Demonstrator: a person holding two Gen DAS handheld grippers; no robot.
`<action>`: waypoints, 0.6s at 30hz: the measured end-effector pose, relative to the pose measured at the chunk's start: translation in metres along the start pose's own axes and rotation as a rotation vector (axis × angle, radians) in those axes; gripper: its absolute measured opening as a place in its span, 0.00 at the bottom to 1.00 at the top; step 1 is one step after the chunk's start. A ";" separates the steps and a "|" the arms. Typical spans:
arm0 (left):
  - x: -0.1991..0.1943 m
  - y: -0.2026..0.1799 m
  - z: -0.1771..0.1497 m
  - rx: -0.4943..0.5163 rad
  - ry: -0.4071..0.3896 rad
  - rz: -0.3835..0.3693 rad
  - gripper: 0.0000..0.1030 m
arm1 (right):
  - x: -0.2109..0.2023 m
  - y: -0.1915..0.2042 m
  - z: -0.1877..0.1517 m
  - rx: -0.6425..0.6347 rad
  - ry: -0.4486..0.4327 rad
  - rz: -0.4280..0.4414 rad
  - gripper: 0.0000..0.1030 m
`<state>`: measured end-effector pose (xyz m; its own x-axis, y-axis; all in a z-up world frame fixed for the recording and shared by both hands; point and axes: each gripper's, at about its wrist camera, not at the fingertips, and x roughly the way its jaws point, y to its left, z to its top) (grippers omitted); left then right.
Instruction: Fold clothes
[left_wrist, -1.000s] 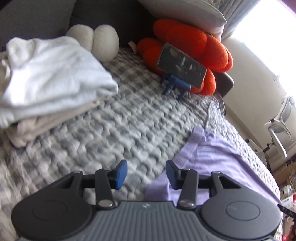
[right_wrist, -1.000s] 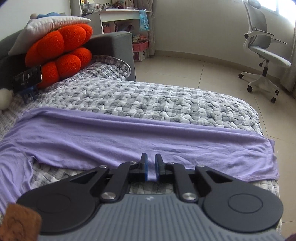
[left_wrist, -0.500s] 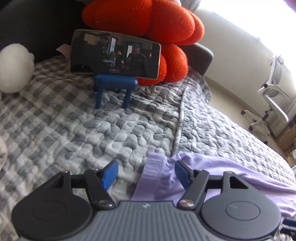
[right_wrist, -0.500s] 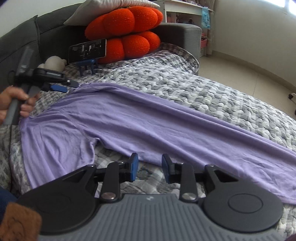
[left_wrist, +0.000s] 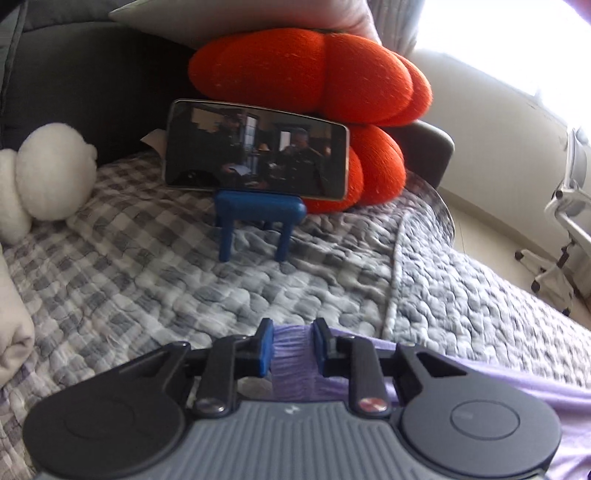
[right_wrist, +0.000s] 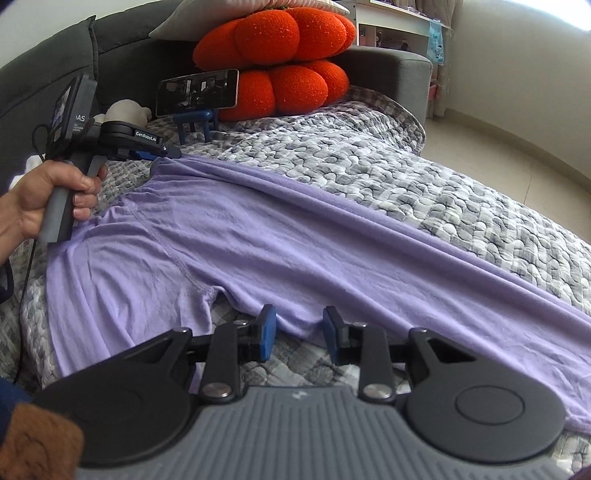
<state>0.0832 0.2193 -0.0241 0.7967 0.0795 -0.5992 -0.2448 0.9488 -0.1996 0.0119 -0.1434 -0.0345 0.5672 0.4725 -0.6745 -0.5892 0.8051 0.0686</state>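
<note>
The right gripper (right_wrist: 299, 334) hovers with its jaws released, straddling the near hem of the purple T-shirt (right_wrist: 280, 240), which lies spread along the bed (right_wrist: 388, 162) on its grey checked quilt. Farther up, the left gripper (left_wrist: 293, 350) has its jaws partly closed around the bunched collar, though a firm pinch cannot be told. Beyond stand a phone (left_wrist: 256, 155) on a blue stand (left_wrist: 258, 218) and orange cushions (left_wrist: 314, 74) near the headboard.
</note>
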 end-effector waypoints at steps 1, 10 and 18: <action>0.001 0.000 0.002 0.006 -0.003 0.009 0.22 | 0.001 0.000 0.001 -0.001 0.000 0.000 0.31; 0.014 0.004 0.004 -0.038 0.017 0.046 0.23 | -0.015 -0.018 -0.008 0.059 -0.011 -0.047 0.32; 0.022 -0.001 0.004 -0.060 0.038 0.050 0.24 | -0.011 0.005 -0.006 -0.112 -0.009 -0.003 0.40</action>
<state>0.1028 0.2214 -0.0341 0.7610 0.1136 -0.6387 -0.3173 0.9239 -0.2137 -0.0003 -0.1462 -0.0311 0.5741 0.4737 -0.6678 -0.6477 0.7618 -0.0165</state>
